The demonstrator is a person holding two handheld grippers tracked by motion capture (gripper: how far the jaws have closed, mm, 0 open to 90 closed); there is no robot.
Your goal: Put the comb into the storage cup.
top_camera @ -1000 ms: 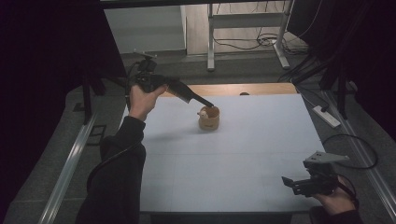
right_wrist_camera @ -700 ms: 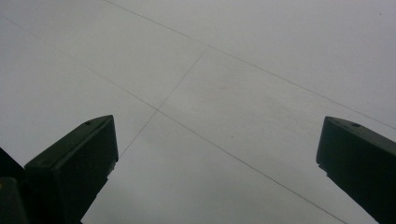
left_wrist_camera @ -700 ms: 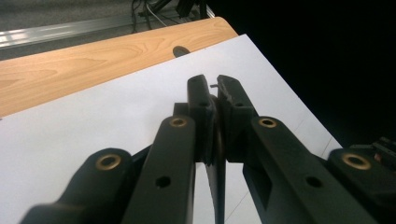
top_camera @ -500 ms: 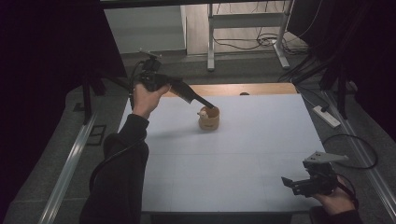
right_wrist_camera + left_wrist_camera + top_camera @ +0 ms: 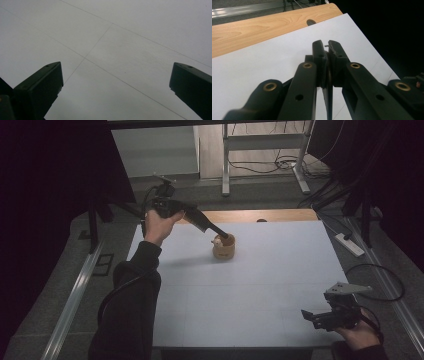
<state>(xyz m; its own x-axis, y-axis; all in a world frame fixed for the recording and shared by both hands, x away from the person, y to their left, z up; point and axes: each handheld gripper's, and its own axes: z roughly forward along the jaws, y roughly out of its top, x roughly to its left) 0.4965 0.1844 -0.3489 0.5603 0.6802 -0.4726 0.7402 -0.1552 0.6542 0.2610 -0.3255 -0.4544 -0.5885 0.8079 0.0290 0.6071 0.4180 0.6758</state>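
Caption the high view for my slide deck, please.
Left gripper, shut, reaches a small wooden cup on the white table; right gripper rests open.

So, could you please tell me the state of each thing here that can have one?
left gripper: jaws shut, tips at the top of the wooden cup.
right gripper: jaws open, nothing between them, near the table's front right corner.
wooden cup: upright on the white table, something pale inside.
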